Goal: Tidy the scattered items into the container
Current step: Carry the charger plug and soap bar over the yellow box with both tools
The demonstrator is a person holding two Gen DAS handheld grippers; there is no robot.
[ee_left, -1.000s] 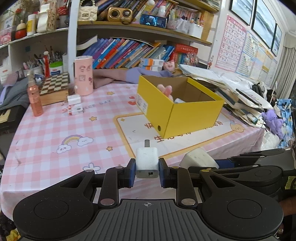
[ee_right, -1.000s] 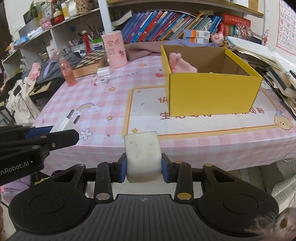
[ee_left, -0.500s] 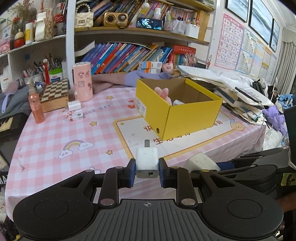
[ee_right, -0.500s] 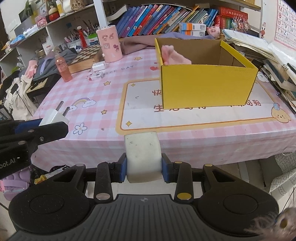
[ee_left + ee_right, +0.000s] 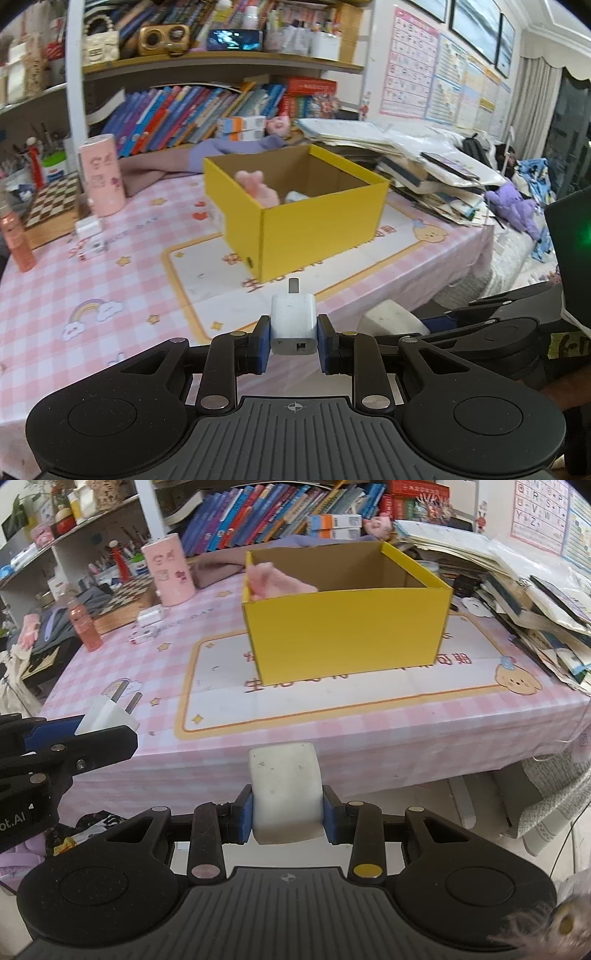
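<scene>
My left gripper is shut on a small white plug-in charger, prongs pointing away from me, held over the table's near edge. My right gripper is shut on a white rounded block, held in front of the table edge. Each gripper shows in the other's view: the charger at lower left, the block at lower right. The open yellow cardboard box stands on the pink checked tablecloth ahead of both. A pink plush toy and something pale lie inside.
A pink cylinder, a chessboard, a pink spray bottle and small white boxes stand at the table's back left. Stacked papers and books crowd the right side. Bookshelves rise behind.
Both grippers have shifted sideways with their loads still held; the yellow box now appears turned and nearer the middle of both views. Both grips are unchanged.
</scene>
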